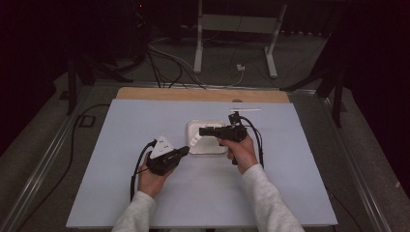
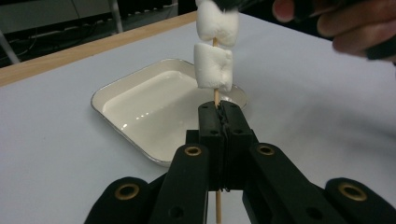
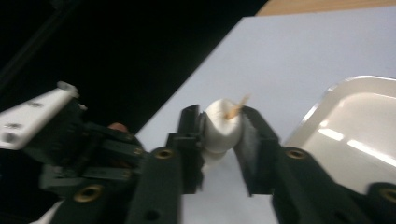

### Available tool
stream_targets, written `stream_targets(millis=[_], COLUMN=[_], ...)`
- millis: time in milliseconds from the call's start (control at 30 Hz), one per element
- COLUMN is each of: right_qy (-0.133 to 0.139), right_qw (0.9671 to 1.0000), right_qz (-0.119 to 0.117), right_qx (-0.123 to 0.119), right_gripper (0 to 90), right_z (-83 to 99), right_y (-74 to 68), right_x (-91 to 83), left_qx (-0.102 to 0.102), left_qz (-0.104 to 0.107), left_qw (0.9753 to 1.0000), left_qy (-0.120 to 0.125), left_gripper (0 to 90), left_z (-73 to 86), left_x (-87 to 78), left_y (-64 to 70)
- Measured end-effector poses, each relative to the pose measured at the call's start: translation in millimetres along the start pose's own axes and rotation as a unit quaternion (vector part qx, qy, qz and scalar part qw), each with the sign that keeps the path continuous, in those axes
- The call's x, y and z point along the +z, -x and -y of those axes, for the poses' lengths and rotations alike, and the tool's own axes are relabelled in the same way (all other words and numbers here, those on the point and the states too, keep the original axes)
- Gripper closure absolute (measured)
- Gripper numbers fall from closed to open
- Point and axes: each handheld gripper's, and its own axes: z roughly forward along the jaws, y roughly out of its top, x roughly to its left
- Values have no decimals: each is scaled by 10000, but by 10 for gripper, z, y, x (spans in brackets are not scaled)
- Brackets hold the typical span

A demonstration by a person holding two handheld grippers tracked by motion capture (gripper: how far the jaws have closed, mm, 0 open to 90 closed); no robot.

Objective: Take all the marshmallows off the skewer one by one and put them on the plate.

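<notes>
Left gripper (image 2: pixel 219 116) jaws clamped tight on skewer (image 2: pixel 215 95). Right gripper (image 3: pixel 219 123) jaws pinch top marshmallow (image 3: pixel 223 125), tip poking through. Lower marshmallow (image 2: pixel 214 66) just above left jaws, over tray (image 2: pixel 140 105). Step: threading; next likely push down, release.

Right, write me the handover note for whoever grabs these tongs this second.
Left tongs: shut on the thin wooden skewer, holding it upright over the white rectangular enamel tray.
Right tongs: shut on the top white marshmallow; the skewer tip pokes out through it.
Second white marshmallow sits lower on the skewer, just above the left tongs.
Done: two marshmallows threaded.
Left: probably slide the top one down against the lower one, then release. The tray looks empty, and I see no spare marshmallows on the light grey table.
</notes>
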Motion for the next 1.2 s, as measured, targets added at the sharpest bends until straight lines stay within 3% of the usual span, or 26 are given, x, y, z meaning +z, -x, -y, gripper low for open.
stream_targets(millis=[133, 300, 733, 1200], right_qy=[-15, 54, 200, 333], right_qw=[9999, 9999, 9995, 9989], right_qz=[109, 147, 180, 193], right_qx=[-81, -4, 161, 257], right_gripper=[788, 803, 811, 810], right_z=[-16, -28, -30, -25], right_y=[-41, -44, -13, 20], right_x=[-23, -49, -106, -158], left_qx=[61, 179, 290, 377], left_qz=[-8, -147, -110, -229], left_qw=[10000, 9997, 9995, 9989], left_qy=[3, 44, -52, -141], left_gripper=[900, 900, 900, 900], left_z=[5, 4, 33, 55], left_x=[8, -12, -4, -1], left_y=[1, 10, -1, -11])
